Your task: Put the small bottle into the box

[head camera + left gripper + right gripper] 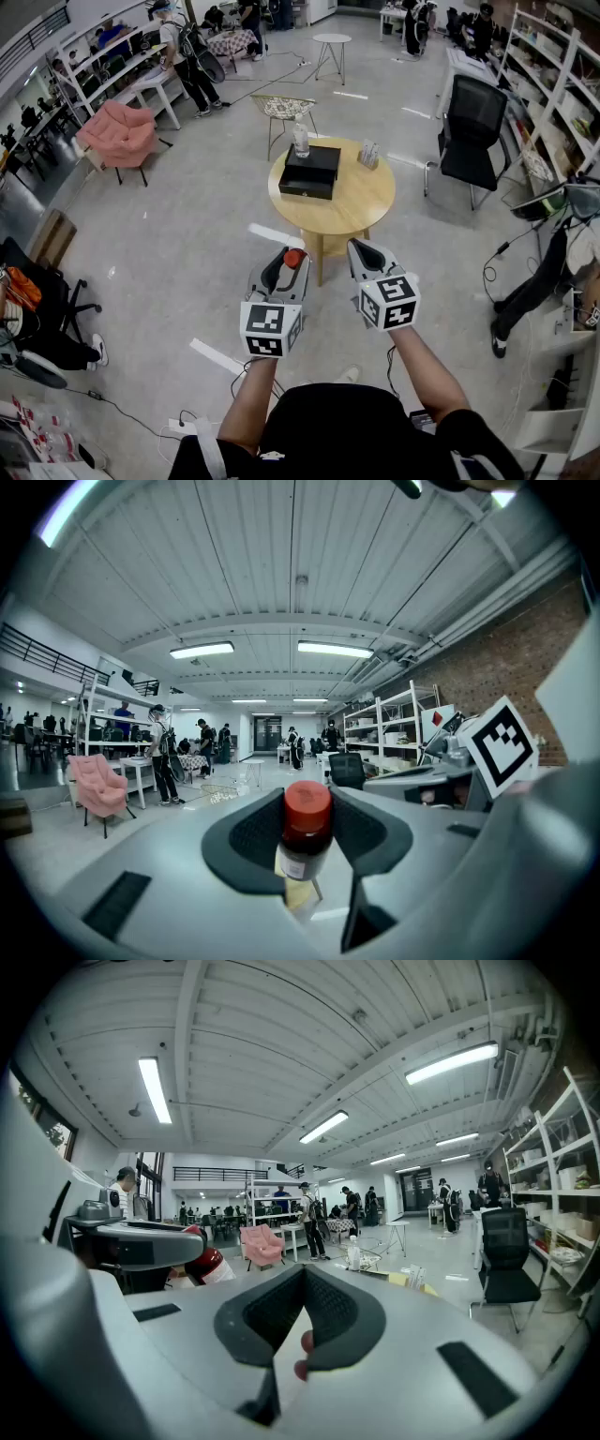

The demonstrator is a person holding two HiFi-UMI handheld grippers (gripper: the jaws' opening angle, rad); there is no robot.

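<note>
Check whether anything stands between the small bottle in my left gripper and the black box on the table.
Nothing visible does. The left gripper grips the small bottle short of the round table, with only bare floor between. The black box sits on the table's left part; the clear bottle stands behind it, out of the way.

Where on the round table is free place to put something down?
Free: the round table's near and right part, between the black box and the rim. Crowded: the far edge, with a clear bottle and a small item.
</note>
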